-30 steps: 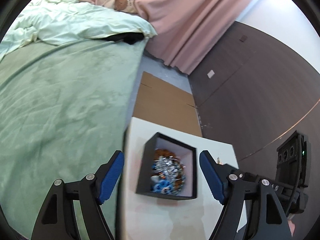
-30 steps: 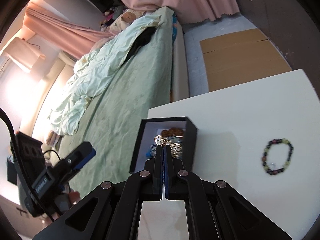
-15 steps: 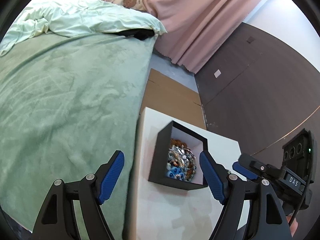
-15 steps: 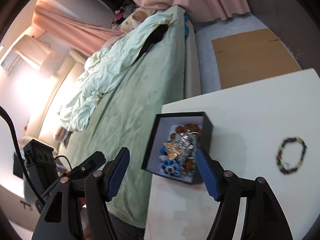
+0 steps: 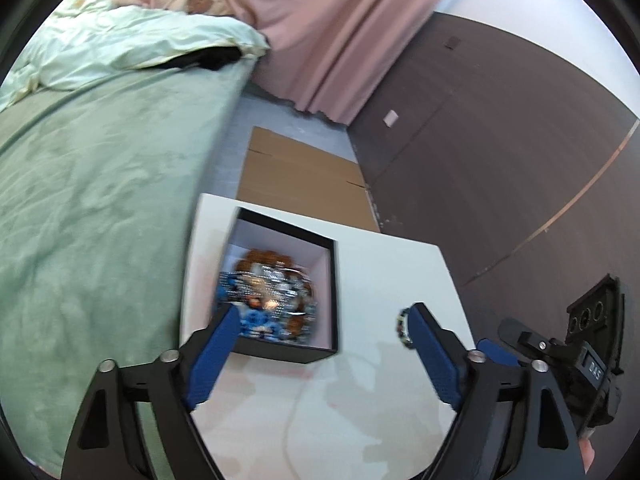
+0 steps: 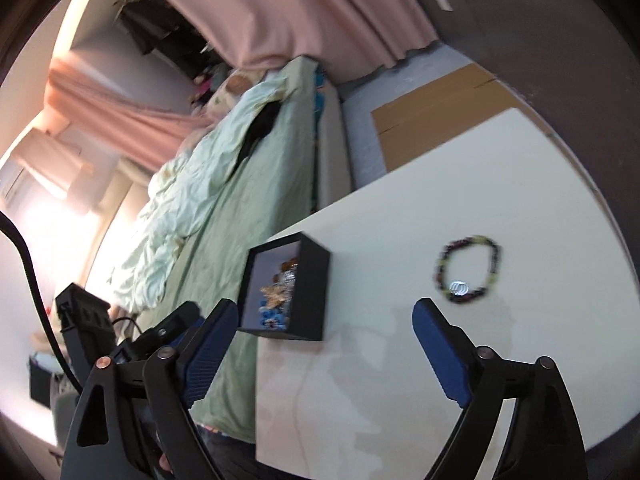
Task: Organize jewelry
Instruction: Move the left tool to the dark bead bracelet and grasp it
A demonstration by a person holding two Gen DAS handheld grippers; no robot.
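Observation:
A black square box [image 5: 320, 292] holding a pile of jewelry [image 5: 266, 298] stands on the white table [image 5: 380, 408] near its left edge. It also shows in the right wrist view [image 6: 308, 292]. A dark beaded bracelet [image 6: 468, 274] with a silver charm lies flat on the table to the right of the box; part of it peeks out behind my left gripper's right finger [image 5: 402, 330]. My left gripper [image 5: 324, 354] is open and empty just in front of the box. My right gripper [image 6: 322, 354] is open and empty, above the table between box and bracelet.
A bed with a green cover [image 5: 88, 208] runs along the table's left side. Flat cardboard [image 5: 296, 176] lies on the floor beyond the table. A dark wall [image 5: 500, 160] stands to the right, and pink curtains [image 5: 328, 28] hang at the back.
My right gripper opened, left a gold piece in the box and swung right toward the bracelet. My left gripper stayed open and moved closer to the box.

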